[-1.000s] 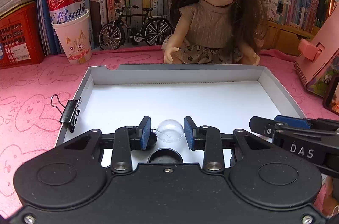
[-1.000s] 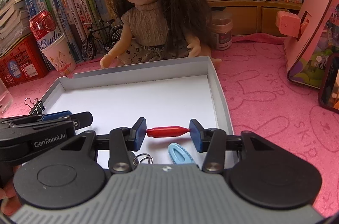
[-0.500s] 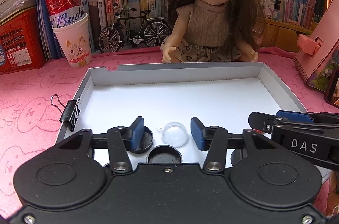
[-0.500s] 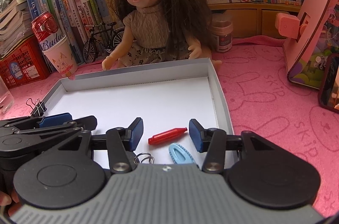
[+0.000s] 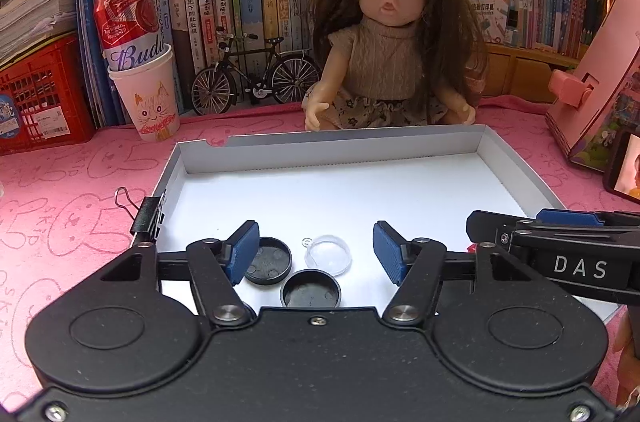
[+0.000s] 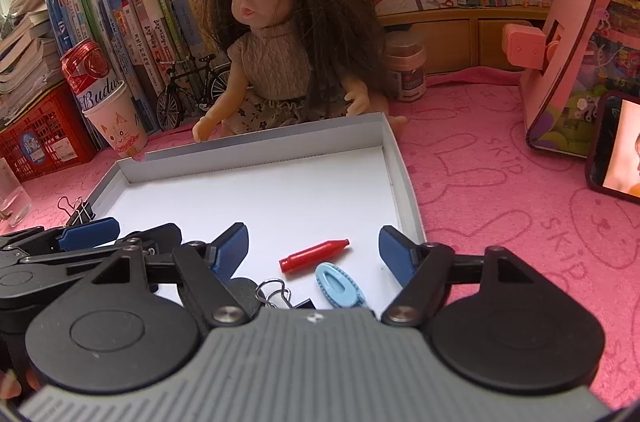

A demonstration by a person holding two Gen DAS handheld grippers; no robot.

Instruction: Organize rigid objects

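A shallow white box lid (image 5: 332,142) (image 6: 256,150) lies on the pink cloth. In the left wrist view my left gripper (image 5: 316,252) hangs over its near edge, jaws opening, pads clear of the clear plastic dome (image 5: 328,254) lying between them. Two black round caps (image 5: 267,260) (image 5: 310,292) sit beside the dome. In the right wrist view my right gripper (image 6: 314,248) is opening too. A red crayon-shaped piece (image 6: 314,256) lies free on the lid floor between its fingers. A light blue hair clip (image 6: 338,286) and a binder clip (image 6: 276,292) lie just below.
A doll (image 5: 392,54) sits behind the lid. A can in a paper cup (image 5: 138,62), a model bicycle (image 5: 252,74) and a red crate (image 5: 36,102) stand at back left. A black binder clip (image 5: 146,214) grips the lid's left wall. A pink stand (image 5: 592,82) and a phone (image 6: 616,146) are at right.
Both grippers have spread their jaws. The left one let go of the clear dome, the right one let go of the red piece; both things now rest on the lid floor.
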